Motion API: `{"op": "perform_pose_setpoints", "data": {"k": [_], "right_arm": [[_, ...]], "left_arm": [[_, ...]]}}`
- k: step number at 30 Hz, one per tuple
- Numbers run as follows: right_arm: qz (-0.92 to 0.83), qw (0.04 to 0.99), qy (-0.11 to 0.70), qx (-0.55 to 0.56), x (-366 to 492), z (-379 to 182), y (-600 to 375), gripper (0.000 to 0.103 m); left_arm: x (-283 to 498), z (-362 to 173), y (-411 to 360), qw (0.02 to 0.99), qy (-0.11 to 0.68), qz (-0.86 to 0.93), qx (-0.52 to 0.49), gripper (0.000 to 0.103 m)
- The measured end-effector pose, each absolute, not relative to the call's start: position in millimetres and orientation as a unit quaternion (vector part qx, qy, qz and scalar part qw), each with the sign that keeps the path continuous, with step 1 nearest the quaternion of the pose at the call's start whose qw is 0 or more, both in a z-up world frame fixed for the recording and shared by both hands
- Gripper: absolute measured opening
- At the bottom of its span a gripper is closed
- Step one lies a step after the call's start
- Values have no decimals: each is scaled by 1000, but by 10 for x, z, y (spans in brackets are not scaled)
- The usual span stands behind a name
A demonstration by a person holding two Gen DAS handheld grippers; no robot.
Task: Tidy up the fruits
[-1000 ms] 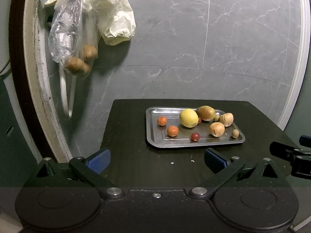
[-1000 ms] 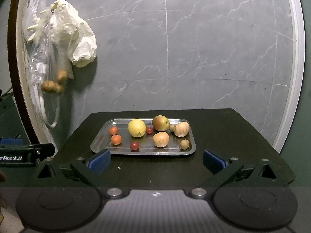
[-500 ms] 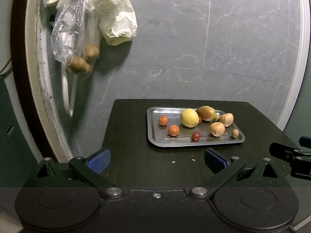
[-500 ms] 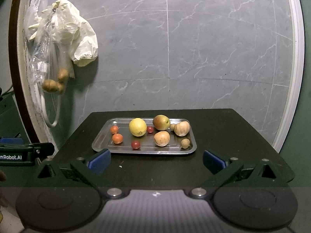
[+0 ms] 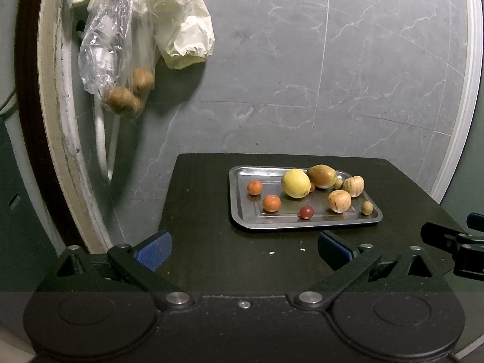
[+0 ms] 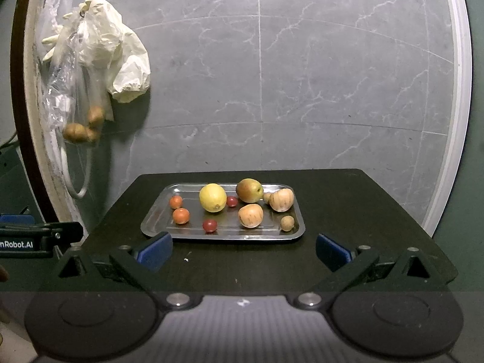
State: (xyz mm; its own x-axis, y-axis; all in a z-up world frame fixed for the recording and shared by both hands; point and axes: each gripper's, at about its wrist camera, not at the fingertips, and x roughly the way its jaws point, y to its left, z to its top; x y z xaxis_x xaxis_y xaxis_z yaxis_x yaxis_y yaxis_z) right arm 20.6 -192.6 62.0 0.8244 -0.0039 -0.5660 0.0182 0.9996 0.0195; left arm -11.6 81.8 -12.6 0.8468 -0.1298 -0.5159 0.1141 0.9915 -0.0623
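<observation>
Both views having edged slightly nearer the tray, the left gripper and right gripper hang released and empty short of smooth, round, roll-prone fruits, the yellow lemon best pinched across its middle.

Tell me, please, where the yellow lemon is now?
In both views the lemon lies mid-tray, between two orange fruits and the reddish-green fruit.

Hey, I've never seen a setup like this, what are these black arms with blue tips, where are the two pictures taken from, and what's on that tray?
Each picture comes from a camera mounted on a handheld two-finger gripper, looking forward along its fingers. The left gripper and right gripper are both open and hold nothing. Ahead, a metal tray sits on a dark table. On it lie a yellow lemon, a reddish-green fruit, small orange and red fruits, and tan ones. A clear bag with brown fruits hangs on the wall.
</observation>
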Motion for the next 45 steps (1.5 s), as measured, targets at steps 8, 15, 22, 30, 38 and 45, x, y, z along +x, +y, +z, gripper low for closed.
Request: {"op": "perform_pose_setpoints", "data": {"k": [8, 15, 22, 30, 38, 45], "right_arm": [[-9, 955, 296, 12, 221, 613, -1949, 103], [-8, 955, 297, 13, 224, 610, -1952, 103], [-9, 955, 297, 14, 237, 603, -1954, 103], [-10, 954, 298, 14, 256, 588, -1969, 103], [-12, 954, 300, 16, 283, 566, -1978, 103], [-12, 954, 300, 16, 280, 570, -1975, 103]], "left_arm": [[-96, -133, 781, 961, 269, -63, -15, 102], [-85, -134, 777, 960, 271, -63, -13, 102], [-72, -135, 778, 960, 271, -63, -12, 102], [-51, -141, 772, 960, 273, -65, -12, 102], [-31, -154, 771, 959, 274, -66, -10, 102], [-29, -149, 774, 959, 275, -66, -10, 102]]}}
